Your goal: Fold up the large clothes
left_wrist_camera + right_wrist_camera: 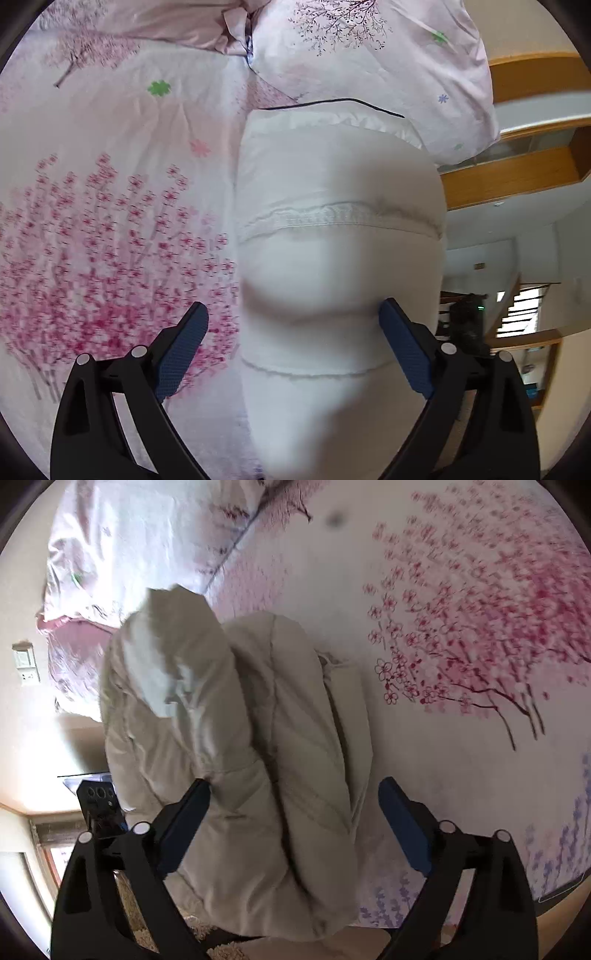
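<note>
Though folded, puffy quilted jacket (236, 746)

A home bedroom. Ahead of the hand-held gripper, a bed under a cherry-blossom sheet (110, 229), with matching pillows (369, 55) beyond. Off to the right, wooden shelving (517, 177) and a staircase (517, 306); in the right wrist view, a wall switch (25, 666) at left.

Matt quilted cloth jacket (236, 738), seemingly cotton bedsheet (110, 221).
</note>
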The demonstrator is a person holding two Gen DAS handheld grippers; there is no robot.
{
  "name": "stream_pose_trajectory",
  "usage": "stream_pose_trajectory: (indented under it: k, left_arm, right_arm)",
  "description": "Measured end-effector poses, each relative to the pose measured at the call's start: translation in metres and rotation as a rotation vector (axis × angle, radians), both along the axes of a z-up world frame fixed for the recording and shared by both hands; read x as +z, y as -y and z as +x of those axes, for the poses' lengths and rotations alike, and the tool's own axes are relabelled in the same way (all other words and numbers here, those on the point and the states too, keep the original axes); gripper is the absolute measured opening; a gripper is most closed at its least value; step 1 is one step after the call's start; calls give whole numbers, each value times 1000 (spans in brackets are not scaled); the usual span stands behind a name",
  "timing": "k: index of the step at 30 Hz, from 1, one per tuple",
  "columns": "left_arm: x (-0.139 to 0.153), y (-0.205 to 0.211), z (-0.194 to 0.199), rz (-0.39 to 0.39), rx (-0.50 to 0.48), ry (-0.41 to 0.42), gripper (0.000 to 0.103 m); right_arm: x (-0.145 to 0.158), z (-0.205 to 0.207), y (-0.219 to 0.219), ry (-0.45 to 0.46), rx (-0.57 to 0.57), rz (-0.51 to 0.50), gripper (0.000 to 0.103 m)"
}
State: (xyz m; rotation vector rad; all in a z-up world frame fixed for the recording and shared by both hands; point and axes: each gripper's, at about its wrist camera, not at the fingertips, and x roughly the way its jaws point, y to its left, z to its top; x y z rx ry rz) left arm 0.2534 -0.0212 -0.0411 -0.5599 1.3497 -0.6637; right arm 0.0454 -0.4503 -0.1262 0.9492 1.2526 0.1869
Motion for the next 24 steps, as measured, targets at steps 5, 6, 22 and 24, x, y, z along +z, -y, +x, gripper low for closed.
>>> stream_pose_trajectory:
  k: [5, 6, 22, 24]
  left_arm:
    - [-5, 15, 7, -59, -35, -27, 97]
    - [-6, 17, 7, -66, -38, -31, 98]
    - [-23, 36, 12, -167, -7, -61, 101]
    - [-22, 35, 9, -183, 12, -52, 95]
  right_arm:
    - [-13, 29, -1, 28, 47, 56, 98]
    - [-16, 34, -3, 35, 57, 72, 99]
    - [-50, 79, -31, 121, 217, 292, 94]
    - [-55, 83, -35, 135, 222, 342, 83]
